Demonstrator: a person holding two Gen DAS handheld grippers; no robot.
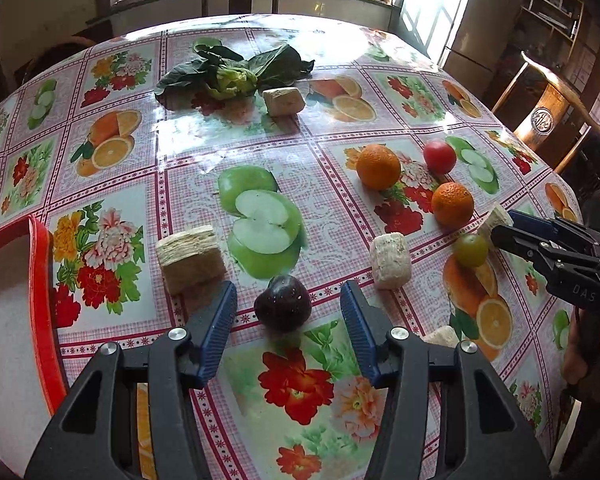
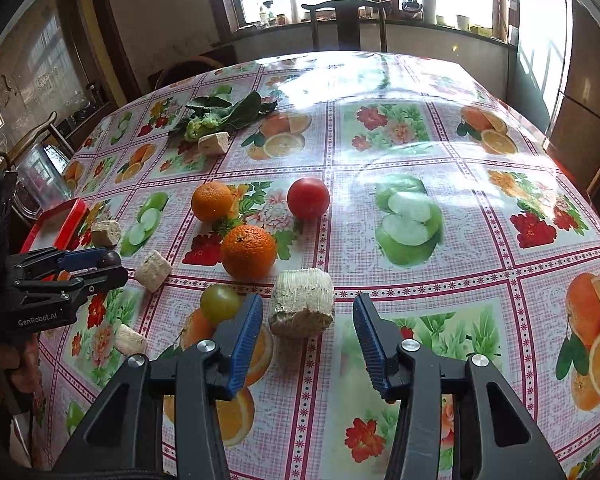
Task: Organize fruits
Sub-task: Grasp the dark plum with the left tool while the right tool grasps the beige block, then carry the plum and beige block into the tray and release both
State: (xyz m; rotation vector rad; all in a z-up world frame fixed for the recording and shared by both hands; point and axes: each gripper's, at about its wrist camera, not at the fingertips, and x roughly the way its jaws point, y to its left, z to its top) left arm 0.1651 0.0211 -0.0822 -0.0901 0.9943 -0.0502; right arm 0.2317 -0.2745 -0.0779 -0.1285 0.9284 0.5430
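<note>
My left gripper is open, its blue pads on either side of a dark purple plum on the table, not touching it. A red-rimmed tray lies at its left. Two oranges, a red tomato and a green tomato lie ahead of my right gripper. It is open, with a pale cylindrical block just beyond its tips. In the left wrist view the oranges are at the right.
Several pale food blocks are scattered about: one left of the plum, one to its right, one by the leafy greens. Wooden chairs stand around the flowered tablecloth.
</note>
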